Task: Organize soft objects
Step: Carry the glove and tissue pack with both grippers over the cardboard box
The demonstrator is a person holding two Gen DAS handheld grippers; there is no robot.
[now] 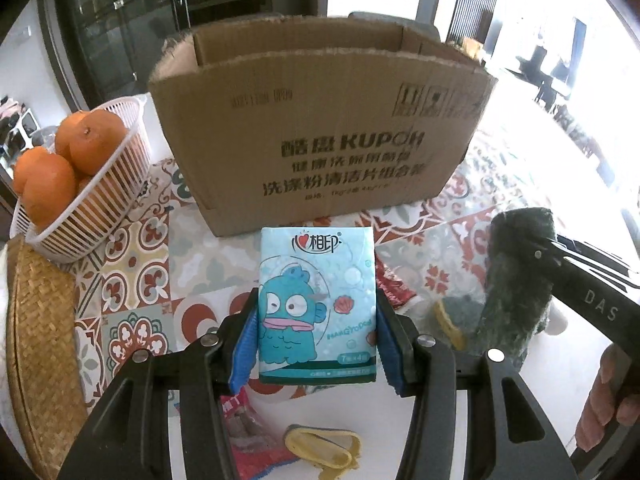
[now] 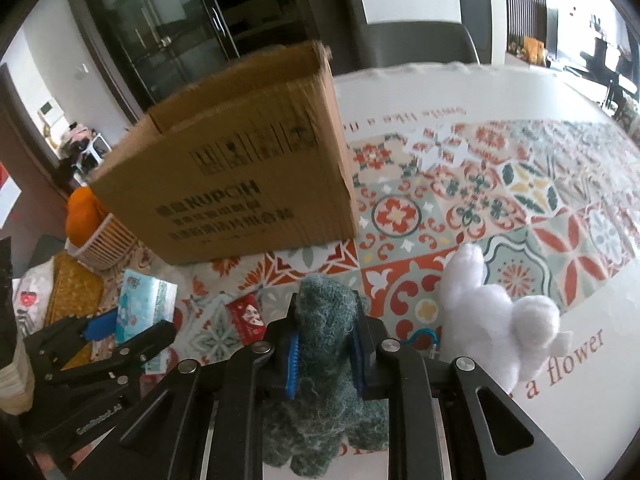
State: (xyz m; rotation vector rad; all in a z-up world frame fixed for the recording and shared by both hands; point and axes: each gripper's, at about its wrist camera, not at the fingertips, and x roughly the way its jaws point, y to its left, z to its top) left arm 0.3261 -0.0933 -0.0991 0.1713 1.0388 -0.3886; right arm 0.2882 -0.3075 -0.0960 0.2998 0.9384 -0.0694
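My left gripper [image 1: 316,332] is shut on a light blue tissue pack [image 1: 316,300] with a cartoon fish, held above the table in front of the open cardboard box [image 1: 320,120]. The pack also shows in the right wrist view [image 2: 140,304]. My right gripper [image 2: 324,356] is shut on a dark green plush toy [image 2: 324,320], which also shows in the left wrist view [image 1: 516,276]. The box also shows in the right wrist view [image 2: 240,176]. A white plush toy [image 2: 492,312] lies on the table to the right.
A white basket [image 1: 92,208] of oranges stands left of the box beside a woven mat [image 1: 40,340]. Red snack packets [image 2: 248,316] [image 1: 248,436] and a yellow-soled slipper [image 1: 324,444] lie on the patterned tablecloth [image 2: 500,200].
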